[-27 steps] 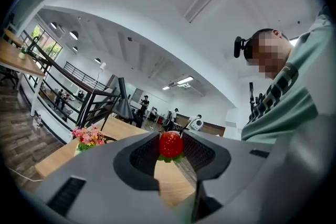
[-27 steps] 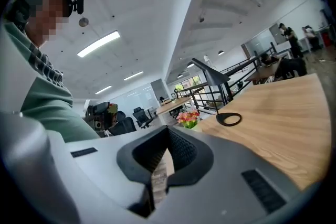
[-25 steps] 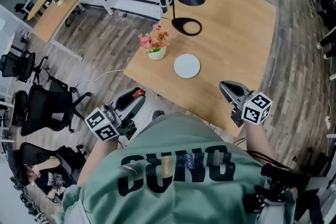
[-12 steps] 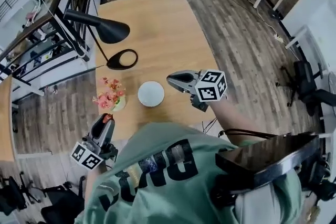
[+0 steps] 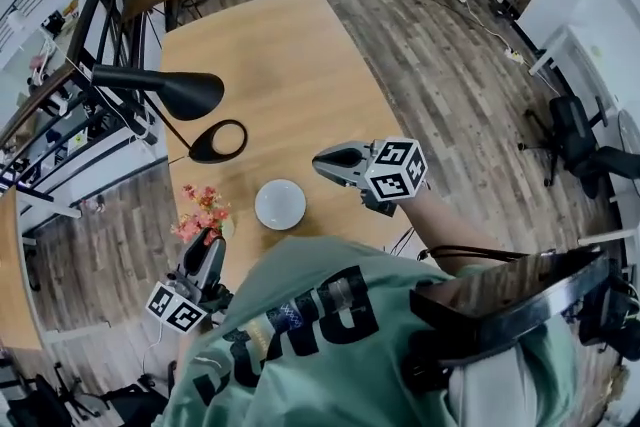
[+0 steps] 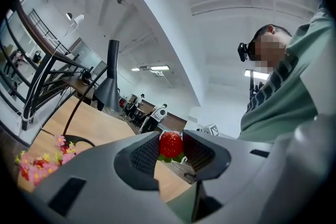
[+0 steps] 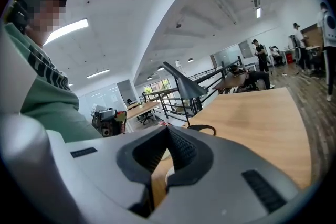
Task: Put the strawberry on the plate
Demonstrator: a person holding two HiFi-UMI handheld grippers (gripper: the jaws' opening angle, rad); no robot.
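Tabletop edge runs close along the person's green shirt [image 5: 330,315] at the bottom of the head view, and the wooden table [image 5: 290,55] stretches from there toward the top of the frame. Its near left corner is crowded. A pot of flowers [image 5: 203,213] stands there, with the white plate [image 5: 280,204] just to its right, near the close edge. Behind them a black lamp [image 5: 180,93] leans over the left side, its round base [image 5: 218,141] beside the left edge. The middle and far end of the table are open wood. Plank floor [image 5: 450,75] lies free along the right edge, with an office chair [image 5: 575,140] farther right.

The left gripper [image 5: 205,253] sits at the lower left, by the table's near corner and just below the flowers. Its jaws stand partway apart and are clamped on the strawberry [image 6: 170,144], which fills the gap between the ribbed pads [image 6: 144,152], red body up and green leaves beneath. The right gripper [image 5: 322,158] hovers over the table just right of the plate, pointing toward the left of the frame. In its own view its jaws meet at the tips with nothing between them.

The strawberry is off the plate, held at the left gripper's tips. The plate lies up and to the right of it, apart from it, and the flowers are just above it.
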